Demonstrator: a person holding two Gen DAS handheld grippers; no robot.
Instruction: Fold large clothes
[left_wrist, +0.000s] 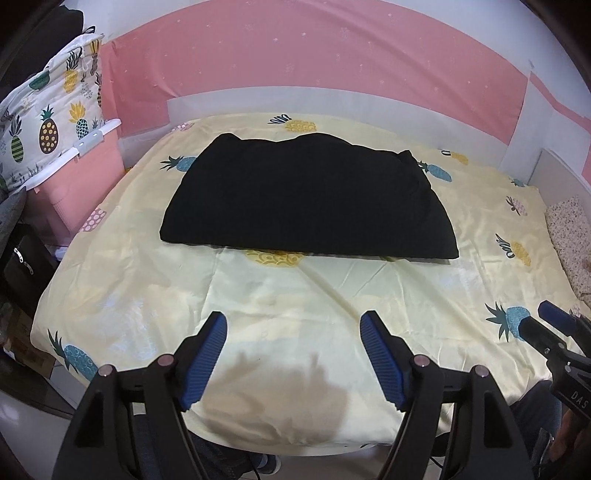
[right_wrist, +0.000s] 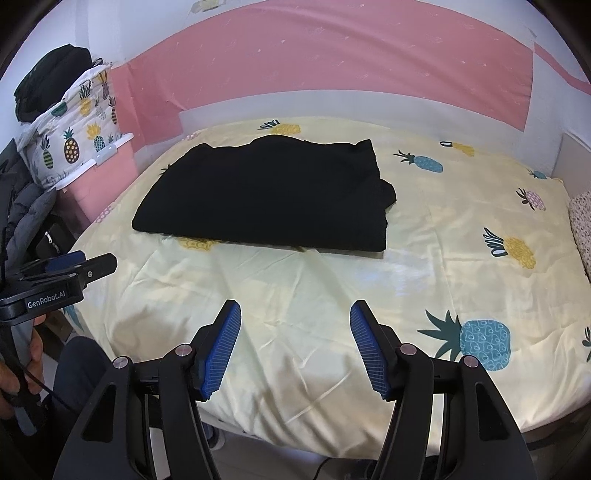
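A black garment (left_wrist: 303, 195) lies folded into a flat rectangle in the middle of a bed with a yellow pineapple-print cover (left_wrist: 280, 306). It also shows in the right wrist view (right_wrist: 266, 195), on the same cover (right_wrist: 295, 295). My left gripper (left_wrist: 293, 321) is open and empty, held above the near part of the bed, well short of the garment. My right gripper (right_wrist: 295, 310) is open and empty too, beside the left one. Each gripper shows at the edge of the other's view: the right gripper (left_wrist: 546, 325) and the left gripper (right_wrist: 74, 266).
A pineapple-print fabric bin (left_wrist: 51, 122) stands on a pink box (left_wrist: 85, 184) left of the bed, with a dark bundle (right_wrist: 51, 77) on top. A pink wall (left_wrist: 295, 55) runs behind. A floral pillow (left_wrist: 572, 240) lies at the right edge. Dark bags (right_wrist: 29, 221) sit at the left.
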